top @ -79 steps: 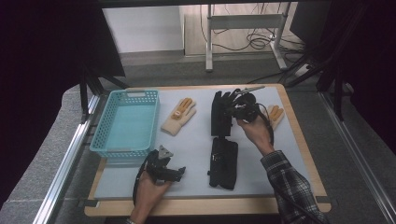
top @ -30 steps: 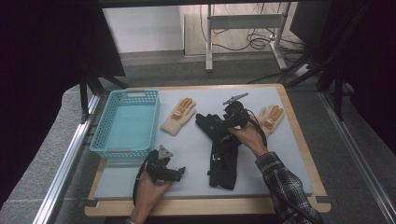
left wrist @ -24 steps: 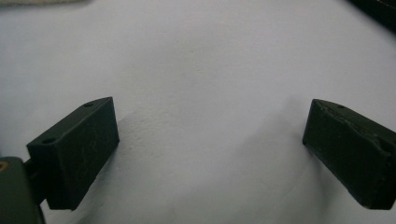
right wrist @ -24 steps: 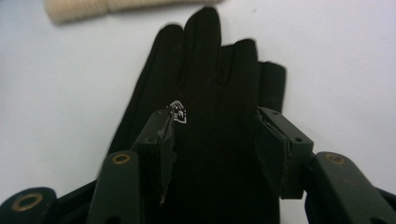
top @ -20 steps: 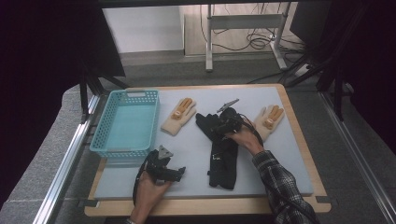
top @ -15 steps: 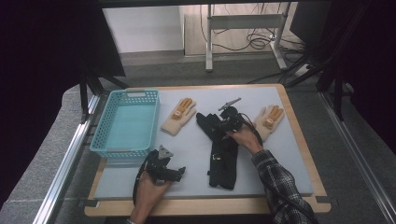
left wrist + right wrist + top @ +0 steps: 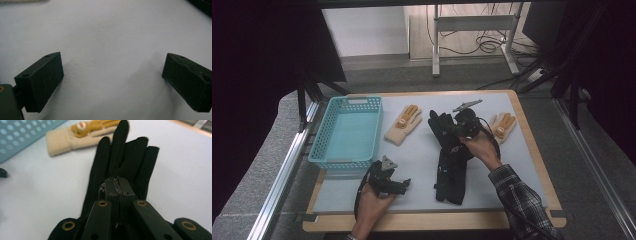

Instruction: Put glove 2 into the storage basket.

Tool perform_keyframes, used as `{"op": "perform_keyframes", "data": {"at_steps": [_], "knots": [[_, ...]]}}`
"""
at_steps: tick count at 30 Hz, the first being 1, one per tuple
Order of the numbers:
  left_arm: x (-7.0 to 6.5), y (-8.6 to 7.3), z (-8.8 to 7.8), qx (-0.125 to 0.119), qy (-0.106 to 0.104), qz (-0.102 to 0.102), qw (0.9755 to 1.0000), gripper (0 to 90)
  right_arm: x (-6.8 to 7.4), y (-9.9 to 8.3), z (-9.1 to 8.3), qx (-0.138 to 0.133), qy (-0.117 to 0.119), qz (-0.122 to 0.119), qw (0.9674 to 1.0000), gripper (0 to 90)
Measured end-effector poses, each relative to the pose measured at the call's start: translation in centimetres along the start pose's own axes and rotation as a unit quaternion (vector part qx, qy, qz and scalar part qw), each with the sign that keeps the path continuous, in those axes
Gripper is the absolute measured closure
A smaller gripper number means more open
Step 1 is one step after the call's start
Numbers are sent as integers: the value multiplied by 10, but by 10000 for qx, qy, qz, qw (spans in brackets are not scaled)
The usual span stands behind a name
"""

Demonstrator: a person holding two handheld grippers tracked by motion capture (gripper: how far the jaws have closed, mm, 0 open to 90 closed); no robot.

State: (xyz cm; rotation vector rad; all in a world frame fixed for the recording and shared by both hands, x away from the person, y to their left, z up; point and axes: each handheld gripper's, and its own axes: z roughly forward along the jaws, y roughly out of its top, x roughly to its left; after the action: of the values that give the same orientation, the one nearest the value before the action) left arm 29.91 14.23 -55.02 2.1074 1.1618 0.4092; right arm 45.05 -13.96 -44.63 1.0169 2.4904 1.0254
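Left claw rested low on the pale worktop near the front edge, its black jaws spread wide with nothing but bare surface between them, as the left gripper view showed. Beside it to the right, a black glove lay lengthwise on the worktop, well apart from that claw. Right claw stood farther in, over the upper end of a second black glove; its jaws had just been closing and in the right gripper view were pressed together, pinching the glove's fabric at the palm, the fingers fanning out beyond them. Beyond, a beige glove with orange fingers lay between the black glove and the turquoise basket at the left. Another beige glove lay past the right hand, near the worktop's right edge.
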Motion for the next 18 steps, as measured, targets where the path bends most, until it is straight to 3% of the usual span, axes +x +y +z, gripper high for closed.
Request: {"op": "perform_keyframes", "data": {"at_steps": [2, 3, 6, 10, 14, 18], "knots": [[0, 0, 0, -5, 1, -3, 10000, 37, 2, 0, -4, -22, -32, 20, 10000, 873], [0, 0, 0, -2, 1, -3, 10000, 37, 9, 2, -18, -112, -76, 138, 9998, 872], [0, 0, 0, 0, 2, 9, 10000, 37, 18, 4, -34, -239, -107, 219, 9994, 872], [0, 0, 0, -15, 5, 6, 10000, 37, 31, 8, -50, -381, -168, 235, 9989, 872], [0, 0, 0, -15, 6, 5, 10000, 37, 35, 16, -60, -513, -265, 206, 9981, 872], [0, 0, 0, -7, 9, 15, 10000, 37, 35, 20, -64, -567, -244, 369, 9974, 872]]}}
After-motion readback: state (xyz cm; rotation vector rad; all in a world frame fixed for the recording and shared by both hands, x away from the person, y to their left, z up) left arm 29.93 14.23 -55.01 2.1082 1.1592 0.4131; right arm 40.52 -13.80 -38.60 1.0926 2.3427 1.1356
